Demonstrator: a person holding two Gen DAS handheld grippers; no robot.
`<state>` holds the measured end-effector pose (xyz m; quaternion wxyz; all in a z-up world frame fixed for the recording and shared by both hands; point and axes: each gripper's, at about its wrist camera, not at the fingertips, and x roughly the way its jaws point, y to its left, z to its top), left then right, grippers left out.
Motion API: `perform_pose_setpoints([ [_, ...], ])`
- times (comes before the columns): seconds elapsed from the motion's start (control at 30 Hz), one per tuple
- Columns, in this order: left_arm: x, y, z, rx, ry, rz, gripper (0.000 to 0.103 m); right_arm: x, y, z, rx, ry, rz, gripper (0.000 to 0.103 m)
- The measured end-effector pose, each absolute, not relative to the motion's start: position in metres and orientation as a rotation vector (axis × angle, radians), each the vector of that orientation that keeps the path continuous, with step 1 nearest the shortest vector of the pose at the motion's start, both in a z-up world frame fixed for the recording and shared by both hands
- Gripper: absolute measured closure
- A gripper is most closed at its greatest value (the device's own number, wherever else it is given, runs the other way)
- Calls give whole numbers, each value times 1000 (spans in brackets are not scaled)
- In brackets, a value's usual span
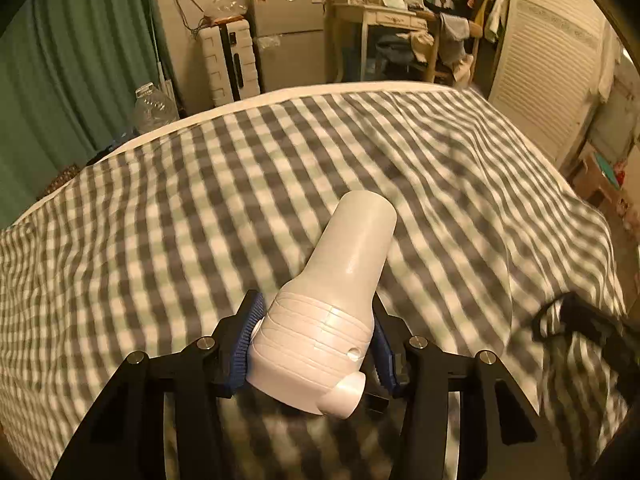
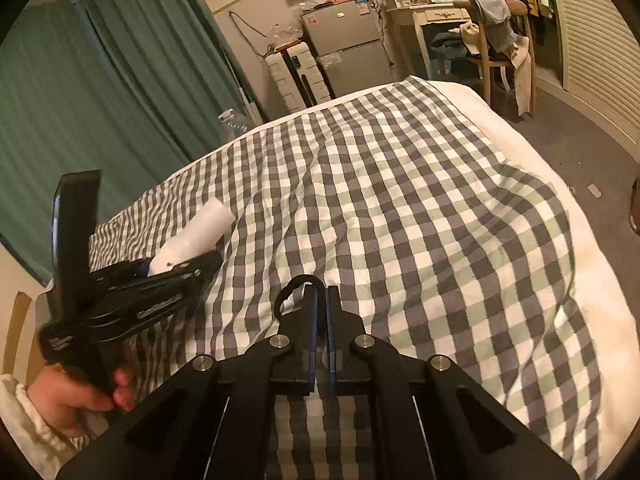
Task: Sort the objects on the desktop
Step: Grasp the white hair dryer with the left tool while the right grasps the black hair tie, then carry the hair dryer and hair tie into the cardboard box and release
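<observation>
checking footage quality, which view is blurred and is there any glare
Left wrist view: the checked cover is smeared by motion blur, while the white bottle in the left gripper stays sharp, with a small highlight on its neck. Right wrist view: the cover's checks are crisp; only the left gripper and the hand look soft. Both are warm, dim and fisheye-bent.

L tongs gripping, R tongs closed
</observation>
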<state>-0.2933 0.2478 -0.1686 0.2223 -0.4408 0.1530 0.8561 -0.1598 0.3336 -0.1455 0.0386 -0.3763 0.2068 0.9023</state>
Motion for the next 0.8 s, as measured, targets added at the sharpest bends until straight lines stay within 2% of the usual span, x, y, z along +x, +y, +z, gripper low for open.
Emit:
perform_pose_setpoints([
  [0.17, -267, 234, -154, -1205, 427, 2396, 52, -156, 325, -128, -1154, 570, 2773, 99],
  [0.47, -192, 165, -104, -1224, 184, 2456, 52, -123, 282, -75, -1156, 425, 2874, 99],
  [0.6, -160, 112, -66, -1214, 78, 2557, 52, -91, 251, -47, -1177, 428, 2961, 99],
  [0.7, -134, 58, -39, -1217, -73, 2683, 52, -70, 217, -24, -1216, 510, 3052, 99],
  [0.8, -117, 8, -19, -1233, -175, 2806, 52, -63, 169, 4, -1239, 473, 3163, 99],
])
